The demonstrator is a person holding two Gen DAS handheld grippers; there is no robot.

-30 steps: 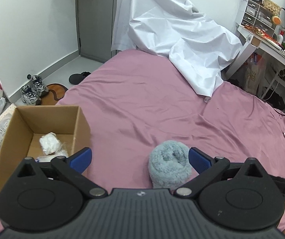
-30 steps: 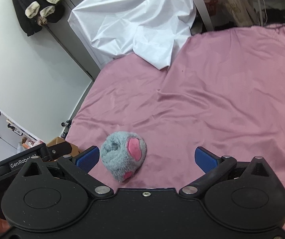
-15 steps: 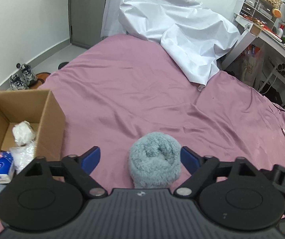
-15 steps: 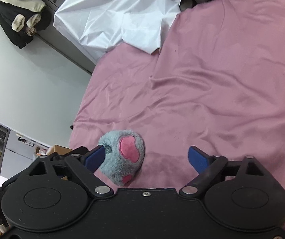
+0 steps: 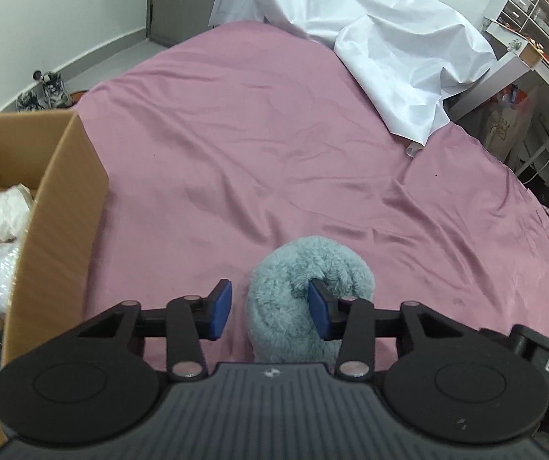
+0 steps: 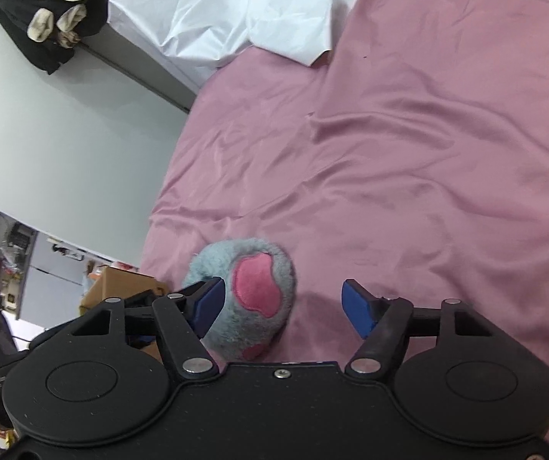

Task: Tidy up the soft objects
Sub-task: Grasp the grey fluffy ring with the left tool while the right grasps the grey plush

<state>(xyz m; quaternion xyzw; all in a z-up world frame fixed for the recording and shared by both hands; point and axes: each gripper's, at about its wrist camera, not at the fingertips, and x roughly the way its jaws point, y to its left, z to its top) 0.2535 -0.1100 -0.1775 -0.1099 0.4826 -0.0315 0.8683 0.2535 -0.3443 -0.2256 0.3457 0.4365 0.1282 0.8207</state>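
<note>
A fluffy grey-blue plush toy (image 5: 305,291) lies on the pink bedsheet (image 5: 274,153), right of an open cardboard box (image 5: 59,207). The left gripper (image 5: 270,306) is closing, its right pad sunk into the fur, its left pad clear. The right gripper (image 6: 282,306), also closing, has one pad against the toy's pink-patched end. "DAS" is printed on both grippers' housings.

white sheet (image 5: 382,34) — far bedside | sneakers (image 5: 42,90) — floor | desk (image 5: 539,61)

Black left tool (image 5: 270,308), right tool (image 6: 285,304); blue pads, silver screws.
</note>
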